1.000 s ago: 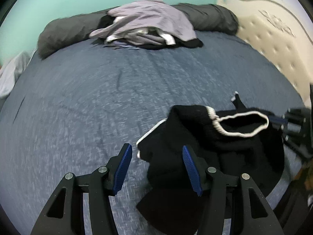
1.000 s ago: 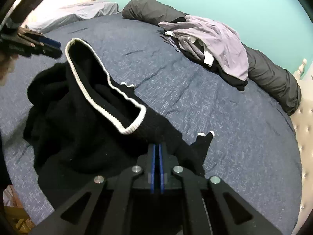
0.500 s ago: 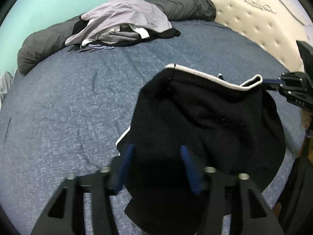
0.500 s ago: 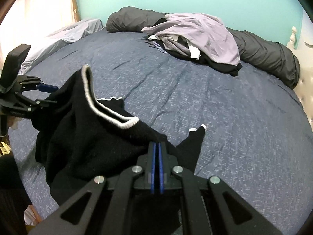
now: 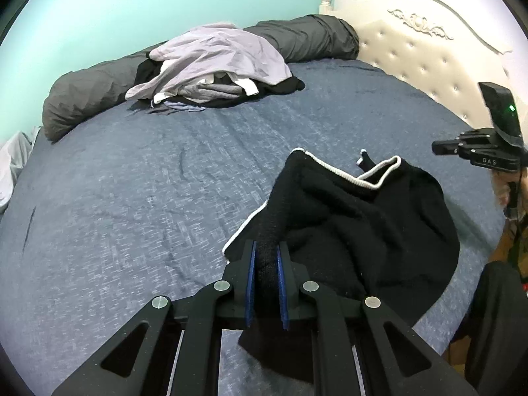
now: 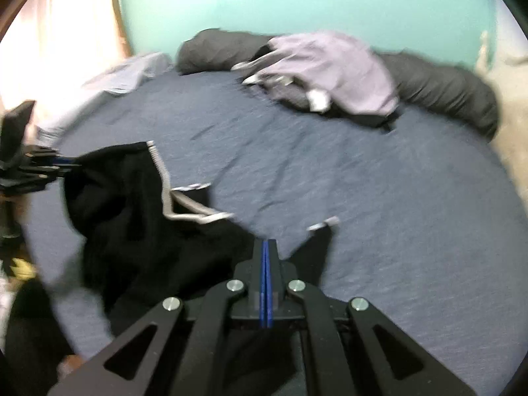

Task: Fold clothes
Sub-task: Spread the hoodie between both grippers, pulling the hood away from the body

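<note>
**Black knit garment pinched at one edge, not yet laid flat**

The left gripper (image 5: 265,260) has its blue pads clamped on a bunched fold of the black knitted garment with white ribbed trim (image 5: 363,217), which lies crumpled on the dark blue speckled bedspread (image 5: 148,204), at about 3 o'clock in the left wrist view. In that view the right gripper (image 5: 444,148) sits at 3 o'clock near the frame edge, just apart from the garment's white-trimmed opening. In its own blurred view the right gripper's pads stand pressed together; black cloth lies under and around them, but whether any is caught between them I cannot tell.

A heap of lilac and grey clothes (image 5: 211,66) rests at 12 o'clock against a long dark grey bolster (image 5: 85,95), well apart from the black garment.

Judging by the rumpled cloth, the step in hand is spreading this piece out. The next move likely calls for a second firm hold on an opposite edge, then drawing both grippers apart to flatten it on the bed.
</note>
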The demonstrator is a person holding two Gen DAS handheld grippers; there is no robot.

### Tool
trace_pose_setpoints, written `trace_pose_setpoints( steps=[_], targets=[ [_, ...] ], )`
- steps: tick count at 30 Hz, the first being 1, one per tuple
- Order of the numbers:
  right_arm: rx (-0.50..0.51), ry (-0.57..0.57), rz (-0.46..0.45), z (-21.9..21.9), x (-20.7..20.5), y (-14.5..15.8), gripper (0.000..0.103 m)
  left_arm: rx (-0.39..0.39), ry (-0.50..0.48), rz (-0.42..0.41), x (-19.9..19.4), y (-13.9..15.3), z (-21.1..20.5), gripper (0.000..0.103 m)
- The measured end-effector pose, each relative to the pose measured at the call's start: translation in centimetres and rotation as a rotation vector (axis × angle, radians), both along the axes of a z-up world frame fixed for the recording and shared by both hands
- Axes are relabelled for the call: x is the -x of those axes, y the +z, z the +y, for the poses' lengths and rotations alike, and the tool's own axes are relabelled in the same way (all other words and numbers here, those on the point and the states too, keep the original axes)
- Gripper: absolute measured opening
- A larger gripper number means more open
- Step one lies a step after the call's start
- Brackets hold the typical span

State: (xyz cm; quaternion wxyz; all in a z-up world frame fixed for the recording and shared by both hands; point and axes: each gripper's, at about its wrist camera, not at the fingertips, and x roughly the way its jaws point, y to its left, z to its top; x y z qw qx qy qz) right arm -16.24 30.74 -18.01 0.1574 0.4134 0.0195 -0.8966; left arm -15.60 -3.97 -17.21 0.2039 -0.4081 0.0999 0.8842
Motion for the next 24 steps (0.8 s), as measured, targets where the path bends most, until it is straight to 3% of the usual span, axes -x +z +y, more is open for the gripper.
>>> trace_pose_setpoints(
  steps=[2, 3, 6, 10, 12, 14, 19, 24],
  targets=[
    [0.001, 0.029, -0.022, -0.8, 0.1, -0.6, 0.002, 0.005, -0.002, -0.01, -0.3, -0.2, 0.0, 0.013],
    [-0.022, 0.032, -0.024, -1.4, 0.1, -0.9, 0.009, 0.009, -0.002, -0.017, -0.5, -0.5, 0.0, 0.013],
    [-0.047, 0.058, -0.052, -2.8, 0.5, -2.0, 0.06, 0.017, 0.0, -0.049, -0.6, -1.5, -0.1, 0.014],
    [-0.122, 0.078, -0.064, -3.8, 1.8, -3.5, 0.063, 0.02, 0.015, -0.085, 0.0, -2.3, -0.4, 0.019],
    [-0.143, 0.078, -0.071, -3.9, 2.5, -4.1, 0.063, 0.011, 0.017, -0.091, 0.7, -2.2, -0.4, 0.038],
    [-0.153, 0.08, -0.081, -3.8, 3.3, -4.7, 0.063, -0.006, 0.018, -0.093, 1.8, -2.0, -0.3, 0.043],
    [-0.142, 0.114, -0.095, -4.0, 4.3, -5.5, 0.063, -0.033, 0.006, -0.144, 4.5, -3.1, 0.7, 0.051],
    [-0.135, 0.153, -0.101, -4.3, 4.2, -6.3, 0.063, -0.046, -0.005, -0.199, 6.8, -4.8, 2.0, 0.051]
  ],
)
